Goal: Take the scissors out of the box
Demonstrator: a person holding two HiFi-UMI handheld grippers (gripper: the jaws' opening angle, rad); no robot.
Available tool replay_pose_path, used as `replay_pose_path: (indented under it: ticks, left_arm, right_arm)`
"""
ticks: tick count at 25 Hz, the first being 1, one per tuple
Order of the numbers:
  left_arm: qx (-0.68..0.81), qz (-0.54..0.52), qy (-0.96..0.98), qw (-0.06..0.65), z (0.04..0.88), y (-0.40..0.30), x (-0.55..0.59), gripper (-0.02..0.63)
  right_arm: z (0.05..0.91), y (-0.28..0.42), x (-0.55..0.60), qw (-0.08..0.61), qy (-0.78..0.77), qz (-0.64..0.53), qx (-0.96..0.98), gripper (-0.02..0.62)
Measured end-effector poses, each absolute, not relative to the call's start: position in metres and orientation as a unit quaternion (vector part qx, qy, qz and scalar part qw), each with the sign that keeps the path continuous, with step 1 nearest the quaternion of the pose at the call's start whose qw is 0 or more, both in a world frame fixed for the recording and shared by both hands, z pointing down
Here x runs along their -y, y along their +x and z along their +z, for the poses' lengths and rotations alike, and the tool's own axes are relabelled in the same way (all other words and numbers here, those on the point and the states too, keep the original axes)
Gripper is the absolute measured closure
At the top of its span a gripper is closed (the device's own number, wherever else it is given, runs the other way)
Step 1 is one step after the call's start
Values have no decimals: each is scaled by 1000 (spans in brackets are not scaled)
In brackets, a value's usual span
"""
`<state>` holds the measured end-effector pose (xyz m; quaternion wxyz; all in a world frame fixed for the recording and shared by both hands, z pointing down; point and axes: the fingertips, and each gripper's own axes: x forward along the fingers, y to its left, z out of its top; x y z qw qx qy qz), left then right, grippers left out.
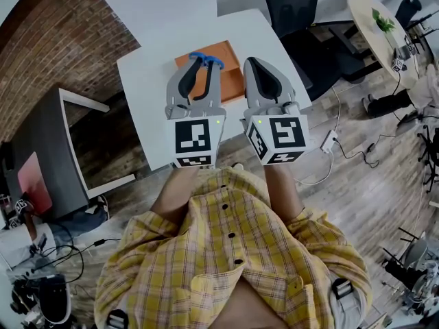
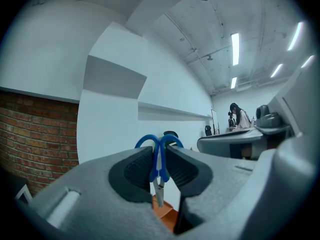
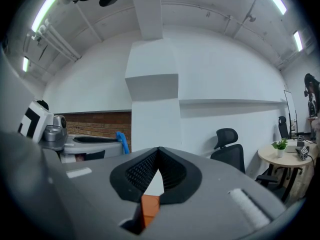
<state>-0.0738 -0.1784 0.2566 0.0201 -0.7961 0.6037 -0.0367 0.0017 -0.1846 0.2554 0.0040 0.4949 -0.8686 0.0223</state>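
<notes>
Since the left gripper pinches the scissors by their blue handles, blades hanging over the orange box, the lift-out looks approx. done; right gripper jaws pressed together, empty, w/ set-down left.

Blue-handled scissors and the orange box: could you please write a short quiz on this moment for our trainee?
1. Which hand-held gripper grips the blue-handled metal scissors?
2. True or false: the jaws of the right hand-held gripper stand wide apart.
3. The scissors' blades point: A, up at the ceiling; B, down toward the flat orange box; C, sideways at the brick wall.

Key
1. The left hand-held gripper, its jaws closed on the handles.
2. False: the jaws meet at the tips with nothing between them.
3. B.
</notes>
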Motion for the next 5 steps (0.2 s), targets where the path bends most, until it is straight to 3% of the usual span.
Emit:
replay_pose_path:
  ticks: [5]
  left_arm:
    - [-604, -34, -796, 21, 253, -73, 169, 522]
  right_arm:
    - [252, 3, 176, 3, 494, 21, 869, 591]
